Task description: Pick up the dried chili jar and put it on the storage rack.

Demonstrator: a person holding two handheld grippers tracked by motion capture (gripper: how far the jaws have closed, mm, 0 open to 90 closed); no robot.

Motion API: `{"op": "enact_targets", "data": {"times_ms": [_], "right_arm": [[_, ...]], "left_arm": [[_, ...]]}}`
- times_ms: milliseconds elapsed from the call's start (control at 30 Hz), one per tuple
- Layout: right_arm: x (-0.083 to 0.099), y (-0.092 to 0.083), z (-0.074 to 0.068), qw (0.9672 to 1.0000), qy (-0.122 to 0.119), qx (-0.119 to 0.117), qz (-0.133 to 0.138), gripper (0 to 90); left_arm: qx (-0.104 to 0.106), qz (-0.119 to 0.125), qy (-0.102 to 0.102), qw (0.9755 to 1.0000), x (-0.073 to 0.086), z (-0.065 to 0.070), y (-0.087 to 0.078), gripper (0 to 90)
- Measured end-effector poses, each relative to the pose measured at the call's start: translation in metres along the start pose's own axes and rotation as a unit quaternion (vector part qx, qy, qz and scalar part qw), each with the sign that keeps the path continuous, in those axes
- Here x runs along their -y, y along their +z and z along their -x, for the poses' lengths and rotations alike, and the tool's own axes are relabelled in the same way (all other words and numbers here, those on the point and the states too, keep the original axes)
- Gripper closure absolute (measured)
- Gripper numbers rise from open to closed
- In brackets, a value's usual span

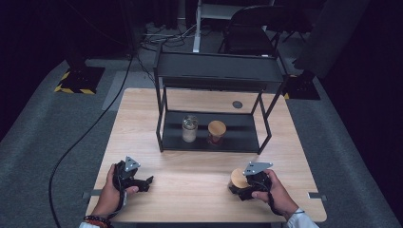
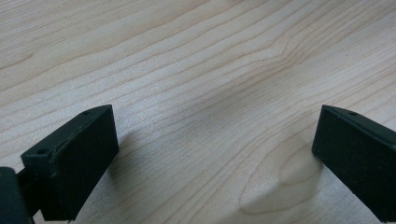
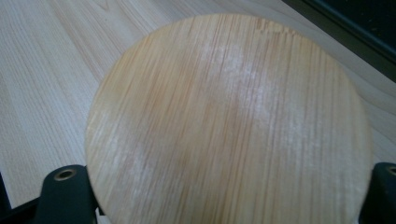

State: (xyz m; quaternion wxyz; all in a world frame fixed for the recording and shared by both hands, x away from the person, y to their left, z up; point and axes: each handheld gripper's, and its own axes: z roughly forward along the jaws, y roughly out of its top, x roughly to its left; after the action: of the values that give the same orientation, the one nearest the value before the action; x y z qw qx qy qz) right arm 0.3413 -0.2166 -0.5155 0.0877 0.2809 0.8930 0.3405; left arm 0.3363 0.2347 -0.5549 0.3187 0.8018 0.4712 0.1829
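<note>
Right tongs [image 1: 239, 186]: the tips are concealed behind the wooden lid [image 3: 229, 126], whose lower rim is cut off by the frame's bottom edge. Contents of the capped jar [image 1: 216, 132] on the shelf are too small to identify.

A round wooden lid [image 1: 237, 178] is the thing in hand. It is pale, light-brown wood with a fine straight grain running across its flat face [image 3: 229, 126], and a faint whitish sheen in patches. The disc is whole, with a smooth edge. It sits between the jaws of the right gripper [image 1: 243, 186], which press on its rim from both sides. It is near the table's front edge, toward the front right corner, face up.
</note>
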Motion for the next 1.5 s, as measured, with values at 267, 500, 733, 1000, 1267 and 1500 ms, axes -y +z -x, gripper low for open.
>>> {"op": "enact_targets", "data": {"times_ms": [267,500,733,1000,1267,1500], "right_arm": [[-0.001,0.000,-0.002,0.9999,-0.008,0.009,-0.003,24.0],[-0.001,-0.001,-0.004,0.9998,-0.009,0.016,-0.002,24.4],[-0.001,-0.001,-0.004,0.9998,-0.009,0.019,-0.002,24.6],[-0.001,-0.002,-0.002,0.9996,-0.004,0.025,-0.008,24.7],[-0.003,-0.005,-0.001,0.9994,0.000,0.033,-0.007,24.7],[-0.008,-0.013,0.006,0.9989,0.005,0.046,-0.003,24.7]], "left_arm": [[0.000,0.000,0.001,1.0000,0.000,0.000,0.000,0.1],[0.000,-0.001,0.001,1.0000,0.000,0.000,0.000,0.1],[0.000,-0.001,0.001,1.0000,0.000,0.000,0.000,0.1],[0.000,-0.001,0.001,1.0000,0.000,0.000,0.000,0.1],[0.000,0.000,0.000,1.0000,0.000,0.000,0.000,0.1],[0.000,-0.001,0.000,1.0000,0.000,0.000,0.000,0.1]]}}
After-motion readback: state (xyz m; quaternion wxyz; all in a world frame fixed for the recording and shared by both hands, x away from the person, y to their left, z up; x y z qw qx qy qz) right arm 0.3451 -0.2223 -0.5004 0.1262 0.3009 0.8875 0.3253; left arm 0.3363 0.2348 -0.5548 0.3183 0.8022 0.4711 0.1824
